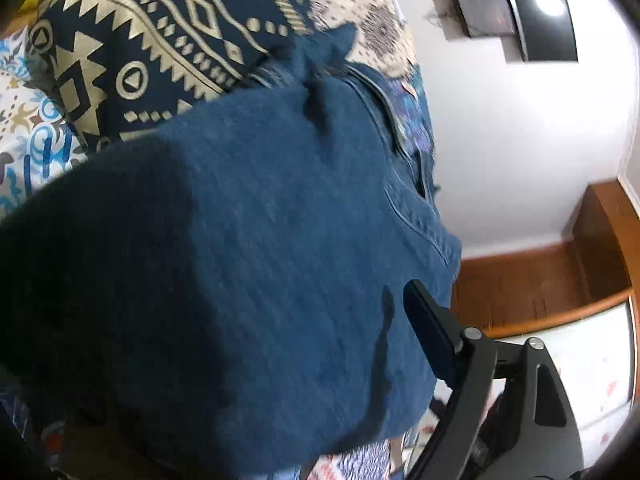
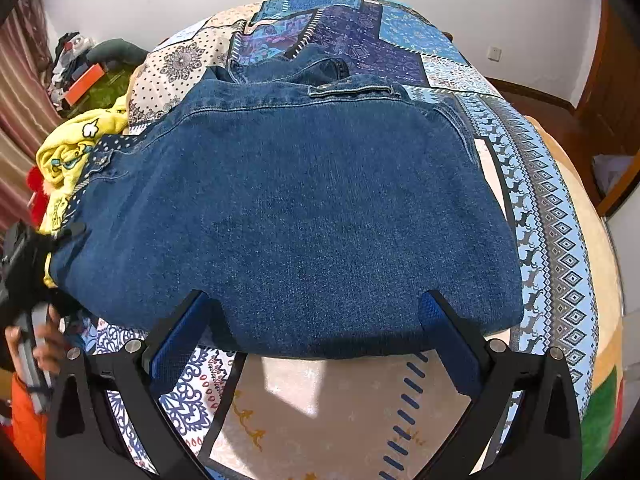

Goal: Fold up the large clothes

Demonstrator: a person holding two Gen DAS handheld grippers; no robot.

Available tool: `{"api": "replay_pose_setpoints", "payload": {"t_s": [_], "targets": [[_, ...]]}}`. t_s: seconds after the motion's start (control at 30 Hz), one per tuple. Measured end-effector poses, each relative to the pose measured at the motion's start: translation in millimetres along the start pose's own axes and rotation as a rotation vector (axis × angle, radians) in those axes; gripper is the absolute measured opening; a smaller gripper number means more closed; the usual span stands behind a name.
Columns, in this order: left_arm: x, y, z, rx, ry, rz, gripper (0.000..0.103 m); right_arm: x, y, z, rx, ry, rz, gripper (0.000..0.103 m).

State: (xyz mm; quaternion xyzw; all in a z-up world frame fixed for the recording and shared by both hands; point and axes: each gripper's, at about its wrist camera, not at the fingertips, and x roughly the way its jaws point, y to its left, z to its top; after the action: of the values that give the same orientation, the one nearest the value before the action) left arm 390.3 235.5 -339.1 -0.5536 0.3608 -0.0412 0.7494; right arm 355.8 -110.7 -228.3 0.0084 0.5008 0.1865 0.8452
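Note:
A blue denim jacket (image 2: 304,208) lies folded into a broad rectangle on the patchwork bedspread (image 2: 552,216). My right gripper (image 2: 316,312) is open, its two blue-padded fingers (image 2: 176,340) spread at the jacket's near edge, not holding it. In the left wrist view the denim (image 1: 280,240) fills the frame and drapes over the left finger; only the right finger (image 1: 428,328) shows. In the right wrist view the left gripper (image 2: 64,232) sits at the jacket's left edge, held by a hand. I cannot tell whether it grips the cloth.
A yellow printed garment (image 2: 76,152) and something red (image 2: 36,192) lie at the bed's left side. A navy patterned cloth (image 1: 132,48) lies beyond the jacket. Clutter (image 2: 76,68) sits on the floor at far left. A wooden skirting board (image 2: 528,94) lines the white wall.

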Motion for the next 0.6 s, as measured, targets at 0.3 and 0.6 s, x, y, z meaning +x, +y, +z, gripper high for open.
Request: {"api": "replay_pose_setpoints", "payload": {"t_s": [0.3,0.6], "targets": [[-27,-35,-15,0.092,-0.121,0.099,0.029,-9,0,-2,0.043,0.047,0.018,0.103],[-89,-131,-25,0.311,-0.296,0.052,0.021,-37,31,14,-0.004,0.004,0.034,0.103]]}}
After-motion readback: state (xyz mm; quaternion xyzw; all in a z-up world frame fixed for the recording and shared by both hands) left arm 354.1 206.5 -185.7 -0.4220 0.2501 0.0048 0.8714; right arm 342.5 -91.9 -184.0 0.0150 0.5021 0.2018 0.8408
